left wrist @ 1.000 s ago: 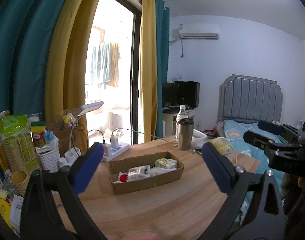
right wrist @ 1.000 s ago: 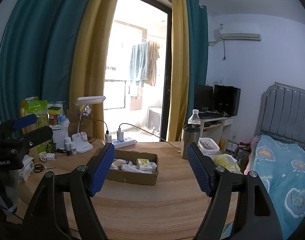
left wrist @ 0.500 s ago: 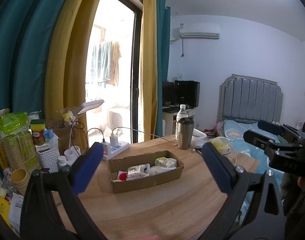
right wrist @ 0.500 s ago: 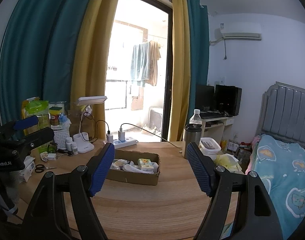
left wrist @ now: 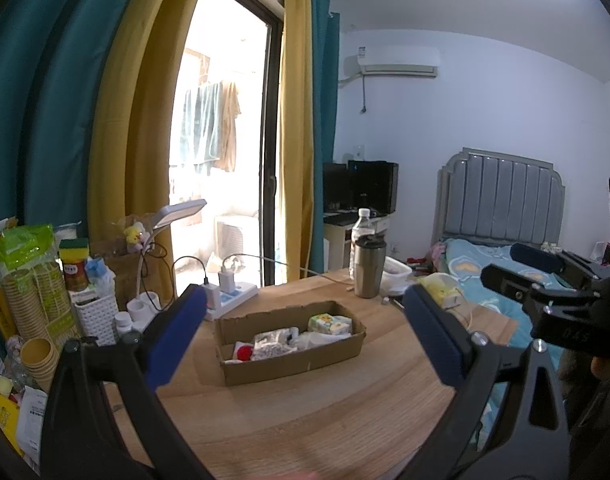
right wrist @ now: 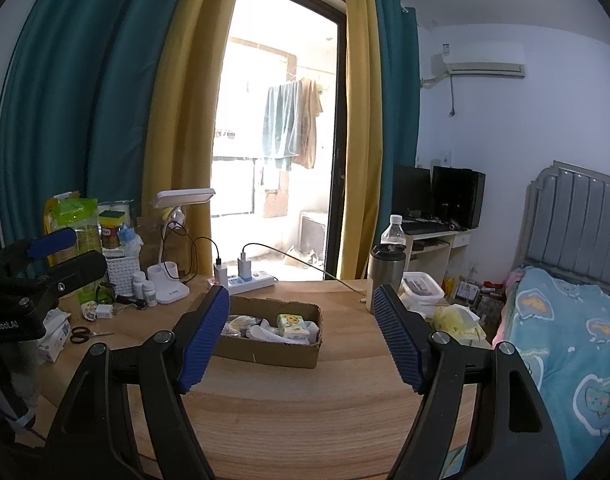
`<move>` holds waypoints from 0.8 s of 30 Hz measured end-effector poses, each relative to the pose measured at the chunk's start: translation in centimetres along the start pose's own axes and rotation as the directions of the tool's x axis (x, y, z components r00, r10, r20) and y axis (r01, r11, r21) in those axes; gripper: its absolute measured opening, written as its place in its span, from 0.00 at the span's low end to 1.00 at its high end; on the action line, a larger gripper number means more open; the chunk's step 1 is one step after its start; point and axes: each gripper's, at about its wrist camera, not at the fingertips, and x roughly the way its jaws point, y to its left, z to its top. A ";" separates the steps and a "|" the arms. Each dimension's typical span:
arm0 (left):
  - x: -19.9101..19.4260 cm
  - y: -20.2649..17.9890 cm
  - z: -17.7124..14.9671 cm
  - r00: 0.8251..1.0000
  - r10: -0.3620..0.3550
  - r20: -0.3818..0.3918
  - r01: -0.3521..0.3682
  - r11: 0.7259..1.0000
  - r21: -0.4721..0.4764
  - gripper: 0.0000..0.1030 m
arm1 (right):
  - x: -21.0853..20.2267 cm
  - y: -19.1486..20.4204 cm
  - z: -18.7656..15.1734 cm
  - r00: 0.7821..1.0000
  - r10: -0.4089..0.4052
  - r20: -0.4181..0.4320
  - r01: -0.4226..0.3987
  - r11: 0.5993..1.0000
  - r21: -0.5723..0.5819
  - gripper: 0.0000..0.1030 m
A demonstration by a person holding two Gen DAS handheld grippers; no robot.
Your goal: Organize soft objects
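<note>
Cardboard, plain brown and open-topped, is what sits in the middle of the wooden table (left wrist: 305, 412): a shallow cardboard box (left wrist: 291, 356) holding the soft things. Among them I can pick out a small green-and-yellow tissue pack (left wrist: 329, 323), a crinkly silver packet (left wrist: 271, 344) and something red (left wrist: 245, 353) at the near left corner; the printing on all of them is too small to read.

The only lettering I can make out is white text on the black body of the left gripper as the right camera sees it, reading roughly "GenRobot.AI", partly cut off at the frame edge. A white label on the air conditioner (right wrist: 483, 62) is illegible.

The left gripper (left wrist: 305, 336) hangs above the table with its blue-padded fingers (left wrist: 175, 336) spread wide and nothing between them; the box lies ahead of it, framed in the gap, well apart from the pads. The right gripper (right wrist: 301, 336) is likewise spread wide and empty, with the box ahead and slightly toward its left finger, which overlaps the box's left end in view.

Behind the box stand a steel tumbler (right wrist: 386, 276), a clear water bottle (right wrist: 393, 234), a white power strip (right wrist: 245, 280) and a white desk lamp (right wrist: 183, 200).
</note>
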 end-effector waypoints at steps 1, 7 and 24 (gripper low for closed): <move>-0.1 -0.1 0.0 1.000 -0.001 0.000 0.001 1.000 0.000 0.97 | 0.0 0.0 0.0 1.000 0.000 0.000 0.000 1.000 0.000 0.75; 0.1 -0.1 0.1 1.000 -0.008 -0.004 0.008 1.000 0.004 0.97 | 0.0 0.0 0.0 1.000 0.000 -0.001 0.000 1.000 0.001 0.75; 0.3 -0.1 0.1 1.000 -0.010 -0.009 0.010 1.000 0.006 0.97 | 0.1 0.2 -0.1 1.000 0.003 -0.003 -0.003 1.000 0.003 0.75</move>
